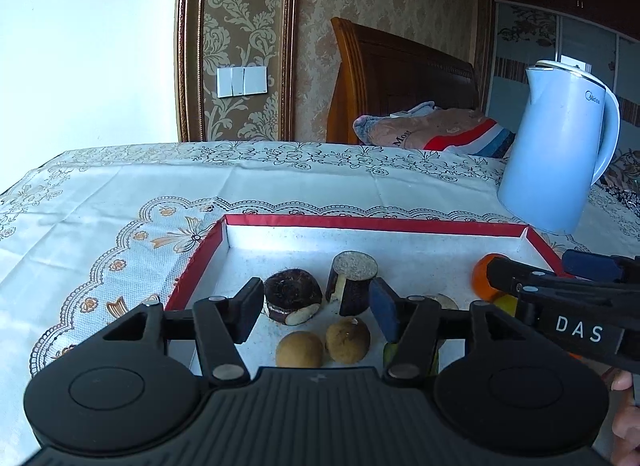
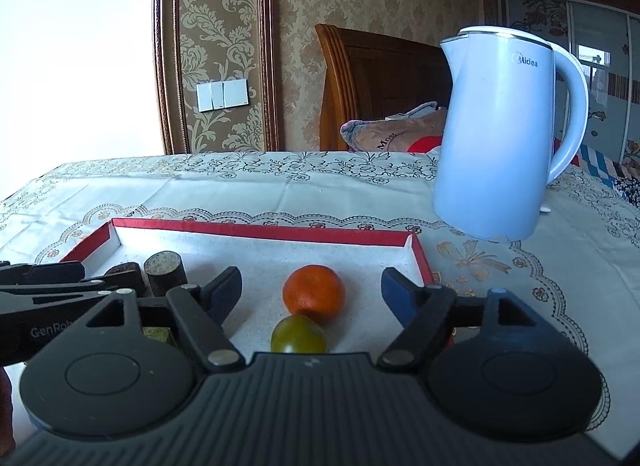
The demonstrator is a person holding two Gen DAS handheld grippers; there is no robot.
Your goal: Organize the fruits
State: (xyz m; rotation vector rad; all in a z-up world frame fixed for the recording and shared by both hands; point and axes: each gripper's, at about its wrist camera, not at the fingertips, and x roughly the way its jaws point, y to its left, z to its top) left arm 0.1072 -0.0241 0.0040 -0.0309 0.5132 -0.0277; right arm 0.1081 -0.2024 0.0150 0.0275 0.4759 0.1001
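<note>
Left gripper [image 1: 316, 308] hanging over the red-rimmed tray [image 1: 360, 222], jaws apart, nothing pinched; water chestnut [image 1: 292, 294] & cut sugarcane stub [image 1: 352, 281] sitting just ahead, two brown longans [image 1: 324, 344] lying near the pads. Stub standing upright, long axis vertical, cut face up. Right gripper [image 2: 312, 298] spreading wide, empty; tangerine [image 2: 314, 294] & green fruit [image 2: 298, 334] touching, lined front-to-back btwn jaws. Looks like a release step; next probably calls for backing off w/o nudging anything.
</note>
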